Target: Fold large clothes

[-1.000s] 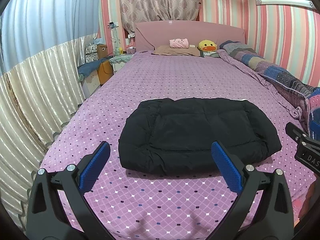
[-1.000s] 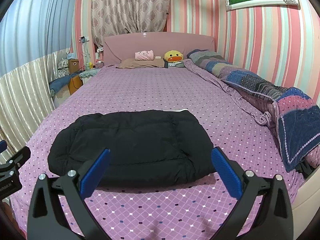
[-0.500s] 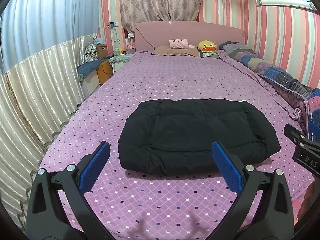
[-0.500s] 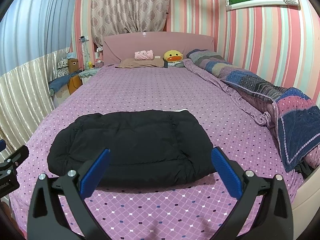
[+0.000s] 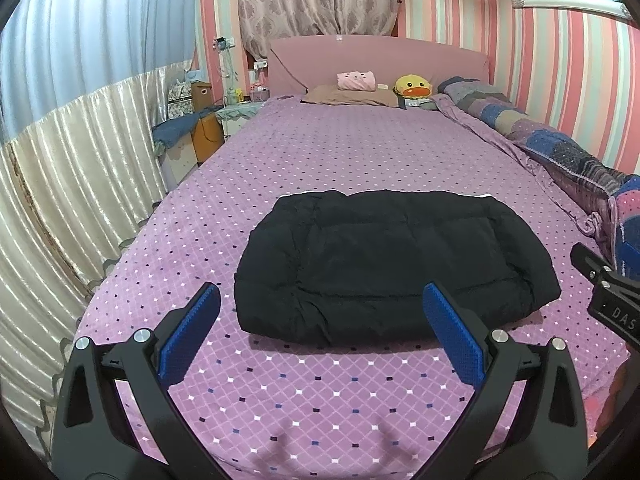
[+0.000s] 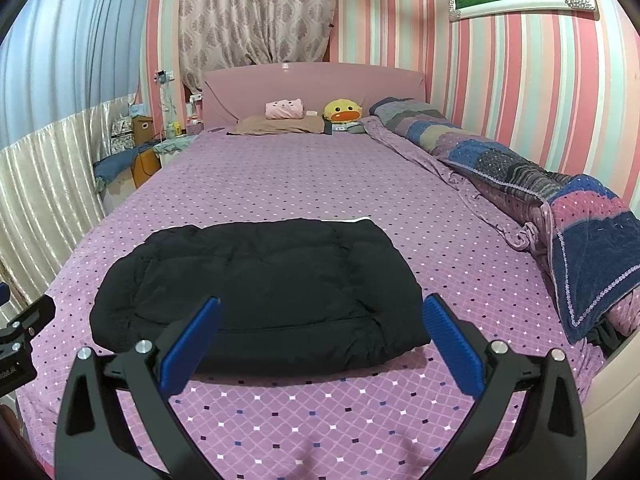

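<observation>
A black padded jacket [image 5: 392, 264] lies folded into a wide flat bundle on the purple dotted bedspread [image 5: 320, 160]; it also shows in the right wrist view [image 6: 260, 292]. My left gripper [image 5: 320, 304] is open and empty, held above the bed's near end, in front of the jacket's near edge. My right gripper [image 6: 320, 312] is open and empty too, in front of the jacket's near right part. Neither touches the jacket. The right gripper's body shows at the right edge of the left wrist view [image 5: 612, 300].
A rolled patchwork quilt [image 6: 520, 184] runs along the bed's right side by the striped wall. Pillows [image 6: 280, 124] and a yellow duck toy [image 6: 342, 112] lie at the headboard. A curtain [image 5: 60, 184] and a bedside stand [image 5: 236, 116] are on the left.
Both grippers have drifted back slightly, so the jacket sits a little farther off. The jaws stay open and the jacket has not moved.
</observation>
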